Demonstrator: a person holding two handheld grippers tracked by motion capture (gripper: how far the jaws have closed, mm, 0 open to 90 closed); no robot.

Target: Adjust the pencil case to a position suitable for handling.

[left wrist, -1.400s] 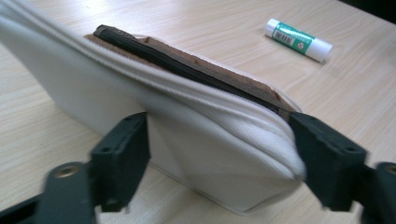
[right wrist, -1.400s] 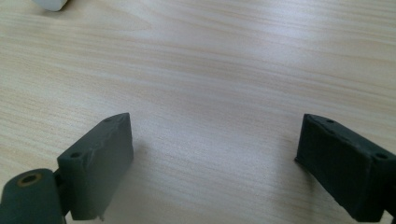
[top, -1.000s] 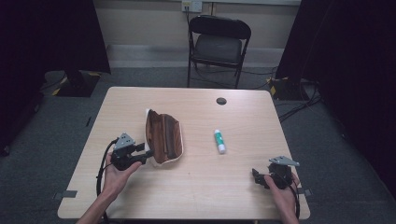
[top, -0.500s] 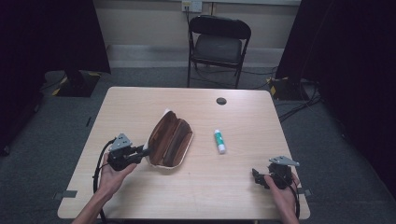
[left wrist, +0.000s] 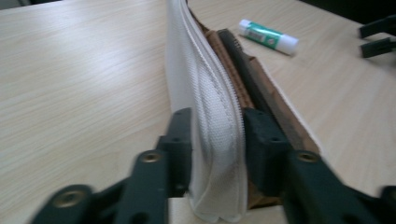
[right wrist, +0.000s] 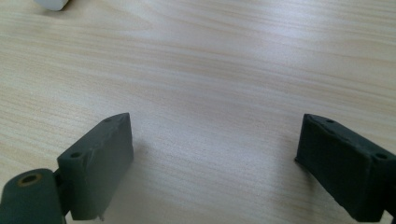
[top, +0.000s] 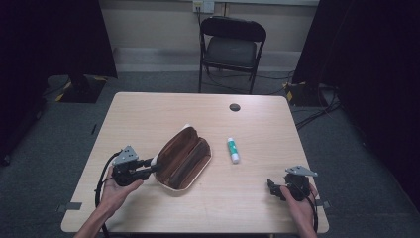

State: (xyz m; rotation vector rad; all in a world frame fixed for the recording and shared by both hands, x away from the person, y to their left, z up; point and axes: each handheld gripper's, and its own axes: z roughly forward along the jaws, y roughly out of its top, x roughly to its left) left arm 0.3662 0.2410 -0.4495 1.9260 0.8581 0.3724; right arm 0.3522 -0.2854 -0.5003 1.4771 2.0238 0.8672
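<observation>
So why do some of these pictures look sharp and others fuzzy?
High view: evenly lit table, dark surroundings, fairly sharp. Left gripper view: the case's white edge is sharp, the nearest jaw parts blur, the glue stick is soft. Right gripper view: crisp wood grain, faint shadows under the jaws.

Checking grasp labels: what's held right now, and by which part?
Left gripper pinches the pencil case by its white zipper edge. Right gripper holds nothing.

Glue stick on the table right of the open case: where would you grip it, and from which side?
Grip the glue stick across its white middle, coming from above. It lies flat on the table, pointing away from the person, so jaws should straddle its narrow width. It lies apart from the pencil case. The open right hand-held gripper looks nearest.
</observation>
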